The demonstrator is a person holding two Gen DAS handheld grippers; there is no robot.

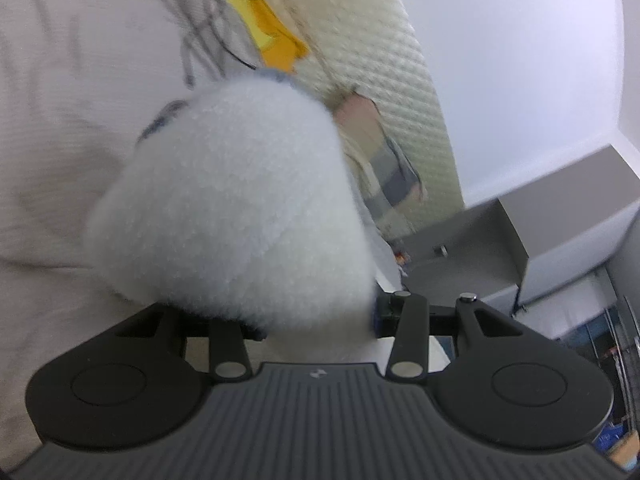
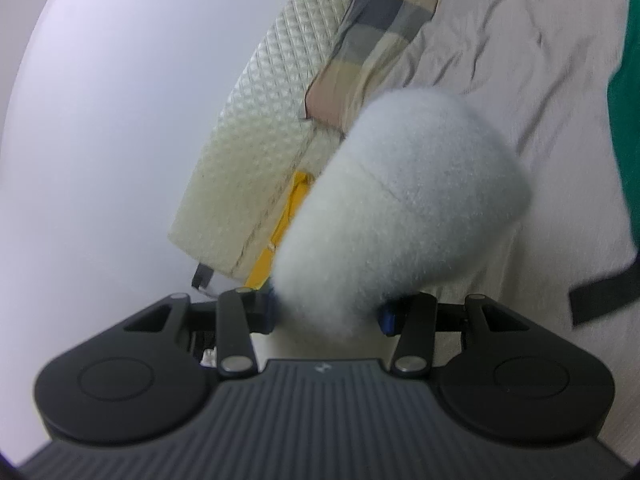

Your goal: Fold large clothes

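Both grippers (image 1: 316, 320) (image 2: 326, 316) clamping white fleece garment (image 1: 236, 200)

Both wrist views close behind own tool, facing forward; share quilted mattress (image 1: 384, 92) (image 2: 256, 128) edge, bedsheet (image 1: 60, 120) (image 2: 520, 40).

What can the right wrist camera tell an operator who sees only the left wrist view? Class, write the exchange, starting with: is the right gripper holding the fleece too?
Observer: Yes, the right gripper is clamped on the white fleece, which bulges out beyond its pads.
Operator: Is anything else lying on that side?
Observer: A green fabric sits at the picture's right edge, over the beige sheet.
Operator: Is anything near it that could snag?
Observer: A black strap shows just below the green fabric; whether the two are joined I cannot tell.
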